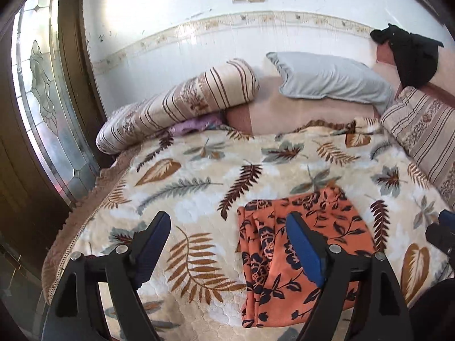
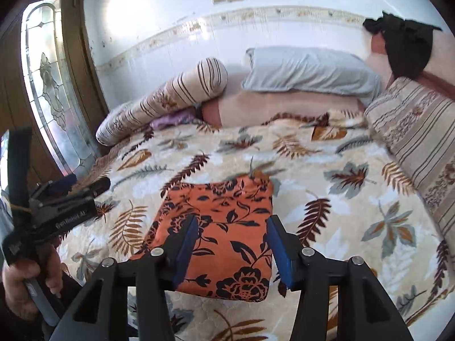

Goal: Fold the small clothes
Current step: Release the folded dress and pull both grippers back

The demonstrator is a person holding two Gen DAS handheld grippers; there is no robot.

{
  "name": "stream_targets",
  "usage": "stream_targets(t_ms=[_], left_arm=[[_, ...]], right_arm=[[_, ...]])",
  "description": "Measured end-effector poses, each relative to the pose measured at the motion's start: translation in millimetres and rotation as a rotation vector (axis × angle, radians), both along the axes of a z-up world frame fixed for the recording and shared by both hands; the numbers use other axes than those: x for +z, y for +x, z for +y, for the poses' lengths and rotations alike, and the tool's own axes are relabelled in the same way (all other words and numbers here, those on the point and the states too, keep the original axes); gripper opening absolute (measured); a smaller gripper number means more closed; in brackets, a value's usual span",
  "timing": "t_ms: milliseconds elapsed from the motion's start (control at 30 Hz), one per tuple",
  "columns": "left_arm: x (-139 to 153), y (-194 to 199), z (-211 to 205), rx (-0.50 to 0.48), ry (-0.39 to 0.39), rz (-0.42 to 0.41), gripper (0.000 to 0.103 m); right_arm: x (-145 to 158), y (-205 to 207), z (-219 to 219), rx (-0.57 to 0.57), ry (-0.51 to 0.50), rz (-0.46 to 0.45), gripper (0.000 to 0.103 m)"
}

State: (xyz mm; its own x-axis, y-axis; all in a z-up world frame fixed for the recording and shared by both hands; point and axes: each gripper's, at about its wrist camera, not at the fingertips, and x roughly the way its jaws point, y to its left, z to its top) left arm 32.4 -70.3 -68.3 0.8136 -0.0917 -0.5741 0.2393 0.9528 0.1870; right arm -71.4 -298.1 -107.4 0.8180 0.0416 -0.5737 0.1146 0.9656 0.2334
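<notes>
Folded into a neat rectangle on the leaf-print blanket: an orange garment with dark floral print, flat, near the bed's front half. Above it, apart from the cloth, the right gripper, blue pads parted, nothing between them. Off to the garment's left, the left gripper, jaws spread wide and empty, over bare blanket; also seen at the right-wrist view's left edge, gripped by a hand. Farther back, a striped rolled quilt, a grey pillow, a striped cushion and a black garment by the tiled wall.
</notes>
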Motion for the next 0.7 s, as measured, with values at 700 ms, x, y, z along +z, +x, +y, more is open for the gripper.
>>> stream_targets(t_ms=[700], left_arm=[[74.7,-67.7,-9.0,0.003,-0.009,-0.131,0.099]], right_arm=[[36.4,-49.9,-3.8,-0.065,-0.008,-0.105,0.055]])
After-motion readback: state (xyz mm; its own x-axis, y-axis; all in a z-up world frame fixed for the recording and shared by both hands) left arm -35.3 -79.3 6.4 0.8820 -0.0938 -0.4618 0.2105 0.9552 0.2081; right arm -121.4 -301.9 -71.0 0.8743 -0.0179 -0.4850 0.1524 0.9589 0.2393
